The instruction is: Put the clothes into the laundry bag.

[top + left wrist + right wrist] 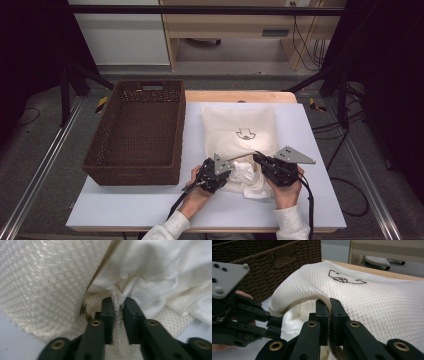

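Holding the mesh bag open, cloth half in

Your left claw [220,172] grips the bag's [240,131] lower edge by the zipper [101,267]; your right claw [264,161] is clenched on the upper edge, lifting the mouth near the counter's [310,200] front. The white cloth [250,181] spills out between them, so next probably push it deeper; how much is inside is hidden. The basket [137,131] waits beyond.

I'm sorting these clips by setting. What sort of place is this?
Probably a lab or recording studio, not a home: a table stands between dark curtains and metal stands, cables trail across the floor, and a plain desk sits behind.
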{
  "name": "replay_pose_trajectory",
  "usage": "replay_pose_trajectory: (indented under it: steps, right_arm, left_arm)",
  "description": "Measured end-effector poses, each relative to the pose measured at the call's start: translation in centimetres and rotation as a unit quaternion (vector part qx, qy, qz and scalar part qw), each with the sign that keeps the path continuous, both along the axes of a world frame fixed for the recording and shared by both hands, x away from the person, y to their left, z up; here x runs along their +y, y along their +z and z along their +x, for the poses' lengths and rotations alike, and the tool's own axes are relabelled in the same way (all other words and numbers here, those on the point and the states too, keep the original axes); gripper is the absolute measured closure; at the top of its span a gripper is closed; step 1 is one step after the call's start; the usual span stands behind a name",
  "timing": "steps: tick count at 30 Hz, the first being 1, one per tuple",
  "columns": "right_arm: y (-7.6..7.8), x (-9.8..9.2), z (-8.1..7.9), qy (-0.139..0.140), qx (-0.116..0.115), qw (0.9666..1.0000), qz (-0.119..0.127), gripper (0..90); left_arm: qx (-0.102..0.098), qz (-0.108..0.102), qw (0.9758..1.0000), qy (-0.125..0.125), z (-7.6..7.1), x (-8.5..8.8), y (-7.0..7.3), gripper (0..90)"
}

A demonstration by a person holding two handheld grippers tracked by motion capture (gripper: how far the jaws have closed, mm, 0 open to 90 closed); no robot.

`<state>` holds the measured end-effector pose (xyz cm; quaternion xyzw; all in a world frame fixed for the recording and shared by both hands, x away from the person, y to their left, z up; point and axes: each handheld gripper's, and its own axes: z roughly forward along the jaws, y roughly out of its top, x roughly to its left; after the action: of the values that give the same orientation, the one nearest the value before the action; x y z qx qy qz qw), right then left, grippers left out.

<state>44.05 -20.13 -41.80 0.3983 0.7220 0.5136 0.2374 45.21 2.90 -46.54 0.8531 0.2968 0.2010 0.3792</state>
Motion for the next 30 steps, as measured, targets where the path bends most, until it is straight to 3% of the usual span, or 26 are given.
replay_pose_trajectory:
  steps: [5, 7, 12, 13, 14, 21, 25, 26, 28, 30]
  right_arm:
    - [0.0, 0.1, 0.0, -0.002, 0.0, 1.0, 0.0, 86.5]
    - [-0.1, 0.1, 0.1, -0.001, 0.0, 1.0, -0.001, 86.5]
    - [-0.1, 0.2, 0.1, 0.001, 0.0, 1.0, -0.003, 86.5]
    - [-0.1, 0.2, 0.1, 0.0, 0.001, 1.0, -0.003, 86.5]
    - [-0.1, 0.2, 0.1, 0.0, 0.0, 1.0, -0.003, 86.5]
    - [0.0, -0.3, -0.1, -0.012, -0.002, 0.9999, 0.001, 86.6]
    - [0.0, -0.1, -0.1, -0.01, -0.001, 1.0, 0.0, 86.6]
    - [0.0, 0.1, -0.1, -0.007, 0.0, 1.0, -0.002, 86.6]
    - [-0.1, 0.4, -0.1, -0.005, 0.0, 1.0, -0.006, 86.6]
    - [-0.1, 0.5, -0.1, -0.004, -0.003, 0.9999, -0.01, 86.6]
  left_arm:
    - [0.001, 0.001, 1.0, 0.001, -0.6, 1.2, 0.2, 81.0]
    - [0.014, -0.006, 0.9999, 0.002, -0.2, 1.7, -0.3, 65.1]
    - [0.017, -0.002, 0.9998, 0.008, 0.0, 1.5, -1.1, 73.8]
    - [0.017, -0.003, 0.9998, 0.005, 0.1, 1.5, -1.1, 84.1]
    - [0.013, -0.007, 0.9999, 0.008, 0.0, 1.5, -1.0, 86.2]
    - [-0.017, -0.02, 0.9996, -0.014, -1.8, 2.9, 0.3, 87.2]
    - [-0.02, -0.007, 0.9994, -0.026, -2.9, 3.9, -0.7, 86.7]
    - [-0.013, -0.005, 0.9996, -0.023, -3.1, 4.0, -1.3, 86.4]
    - [-0.012, -0.008, 0.9997, -0.02, -3.3, 3.8, -1.3, 83.6]
    - [-0.011, -0.028, 0.9993, -0.021, -3.7, 3.6, -0.5, 67.0]
